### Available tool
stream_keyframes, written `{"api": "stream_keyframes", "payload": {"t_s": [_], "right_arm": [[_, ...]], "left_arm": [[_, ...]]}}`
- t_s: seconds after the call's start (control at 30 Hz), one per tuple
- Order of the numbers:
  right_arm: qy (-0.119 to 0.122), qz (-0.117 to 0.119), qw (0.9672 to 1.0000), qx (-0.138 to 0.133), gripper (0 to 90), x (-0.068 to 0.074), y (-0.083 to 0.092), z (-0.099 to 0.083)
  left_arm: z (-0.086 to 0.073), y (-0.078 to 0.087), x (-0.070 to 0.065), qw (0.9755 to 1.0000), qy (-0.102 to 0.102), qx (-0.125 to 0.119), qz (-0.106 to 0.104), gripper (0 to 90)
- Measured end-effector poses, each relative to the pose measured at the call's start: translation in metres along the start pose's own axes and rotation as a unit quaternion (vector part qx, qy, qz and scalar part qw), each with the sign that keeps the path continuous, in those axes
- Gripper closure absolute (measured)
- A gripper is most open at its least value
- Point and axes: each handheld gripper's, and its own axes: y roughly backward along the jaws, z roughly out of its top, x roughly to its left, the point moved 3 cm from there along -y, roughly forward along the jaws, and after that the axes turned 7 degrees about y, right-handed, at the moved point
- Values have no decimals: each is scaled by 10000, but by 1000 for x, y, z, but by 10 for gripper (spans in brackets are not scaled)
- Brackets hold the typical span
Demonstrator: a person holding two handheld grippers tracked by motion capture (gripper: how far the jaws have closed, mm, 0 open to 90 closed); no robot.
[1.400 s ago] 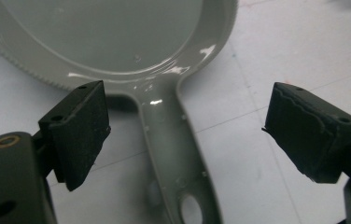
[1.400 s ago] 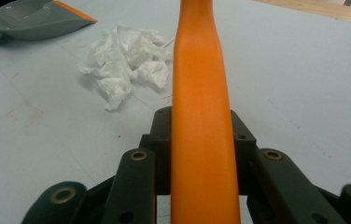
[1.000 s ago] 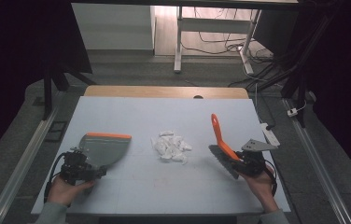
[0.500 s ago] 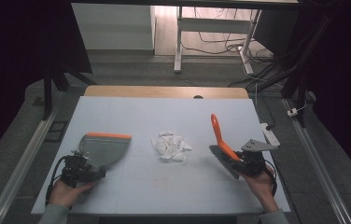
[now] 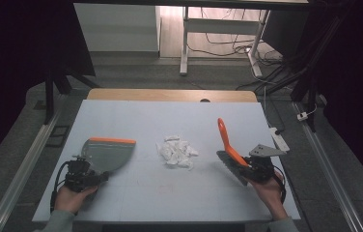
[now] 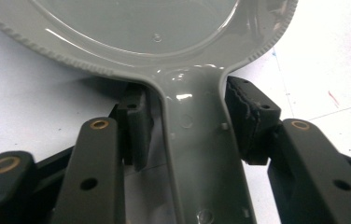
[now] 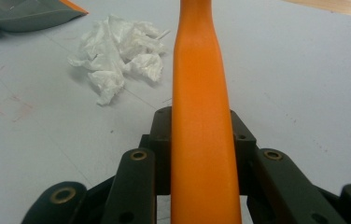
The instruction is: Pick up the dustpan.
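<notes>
- My left gripper [image 5: 89,176] is clamped on the handle of the grey dustpan [image 5: 106,152]; in the left gripper view both pads press the handle's sides, with the pan [image 6: 155,32] lying flat on the counter [image 5: 136,116] ahead of the jaws.
- My right gripper [image 5: 252,166] holds the brush [image 5: 229,145]: the jaws close on its orange handle [image 7: 201,140], which runs straight out along the jaw line and tilts up and away over the counter.
- The paper wad [image 5: 175,151] sits mid-counter, between the two tools and touching neither. From the right gripper it lies ahead and to the left [image 7: 117,53]; from the dustpan it lies to the right, just beside the orange-lipped edge.
- The pan's lip faces away from me, not toward the paper, so I judge the pan needs turning before any sweep.
- Both hands look about equally near the paper; the brush side is perhaps slightly farther.
- Against the earlier high views, I see almost no change: dustpan, brush and paper keep their places, and both hands sit where they were.
</notes>
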Motion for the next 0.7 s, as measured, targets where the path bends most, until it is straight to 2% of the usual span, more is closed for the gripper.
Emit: {"api": "stream_keyframes", "payload": {"t_s": [0.1,0.37,0.7], "right_arm": [[-23,-19,10000,-2,700,0,0,0],[-25,-23,10000,9,699,-1,0,-1],[-30,-28,10000,-13,699,-1,0,0]], "left_arm": [[0,1,1,9999,56,-50,-68,566],[1,2,6,9998,96,-121,-90,608],[2,7,12,9995,-2,-295,-123,613]]}}
